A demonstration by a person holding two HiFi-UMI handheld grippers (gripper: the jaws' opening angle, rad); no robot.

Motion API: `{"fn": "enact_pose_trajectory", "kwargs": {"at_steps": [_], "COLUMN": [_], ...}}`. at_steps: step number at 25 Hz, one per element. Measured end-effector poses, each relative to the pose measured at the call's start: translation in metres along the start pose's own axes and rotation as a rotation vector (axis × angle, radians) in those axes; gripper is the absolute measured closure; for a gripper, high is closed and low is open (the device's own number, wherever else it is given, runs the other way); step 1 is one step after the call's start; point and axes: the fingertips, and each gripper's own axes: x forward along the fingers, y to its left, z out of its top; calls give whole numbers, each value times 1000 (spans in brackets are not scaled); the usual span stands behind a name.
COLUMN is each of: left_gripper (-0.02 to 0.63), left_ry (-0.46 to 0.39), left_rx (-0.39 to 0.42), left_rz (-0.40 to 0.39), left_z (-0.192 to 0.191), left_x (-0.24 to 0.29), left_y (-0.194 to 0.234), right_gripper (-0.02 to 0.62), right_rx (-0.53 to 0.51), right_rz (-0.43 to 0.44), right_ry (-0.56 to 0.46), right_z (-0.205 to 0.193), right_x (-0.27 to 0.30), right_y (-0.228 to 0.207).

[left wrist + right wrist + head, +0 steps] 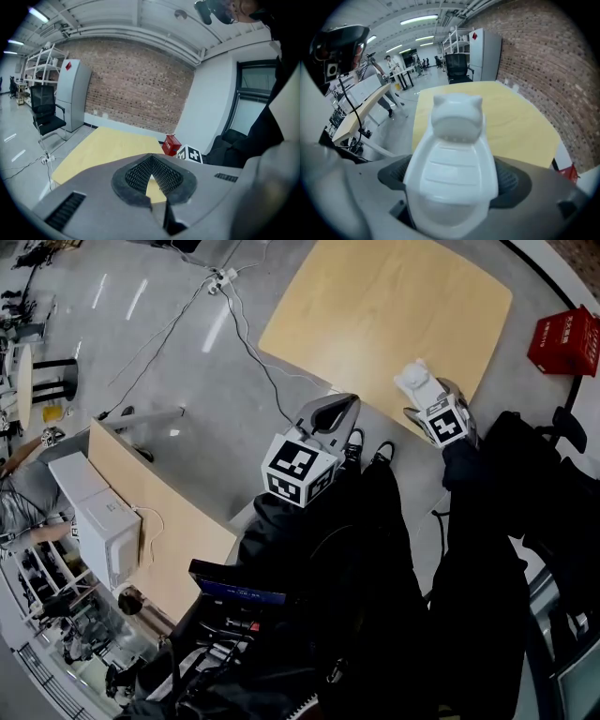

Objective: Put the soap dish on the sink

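Observation:
A white animal-shaped soap dish fills the right gripper view, clamped between the grey jaws of my right gripper, which is shut on it. In the head view the soap dish sticks out of the right gripper over the near edge of a pale wooden table. My left gripper is held beside it, left of it. In the left gripper view the left gripper has its jaws shut together with nothing between them. No sink is in view.
A red box sits on the floor right of the table. Cables run over the grey floor. A wooden counter with a white appliance stands at the left. Black office chair and grey cabinet stand beyond the table.

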Motion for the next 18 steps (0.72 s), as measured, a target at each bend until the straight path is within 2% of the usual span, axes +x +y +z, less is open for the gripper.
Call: {"fn": "enact_pose_trajectory", "kwargs": {"at_steps": [5,9,14,18], "left_gripper": [606,606,606,606], "left_ry": [16,25,25,21], "left_rx": [-14,-24,-35,-47], "left_rz": [-1,3,20,20], "left_z": [-12,-16,-20,-23], "left_x": [1,-2,-7,-8], "left_y": [2,6,15,17], "right_gripper": [94,94,94,94], "right_rx": [-74,-142,-226,-248], "right_rz": [35,61,62,58], "right_ry": [154,326,412,441], "right_z": [-9,-24,-30,-32], "right_x": [26,37,46,49], "right_y": [-9,-13,-12,-13]}}
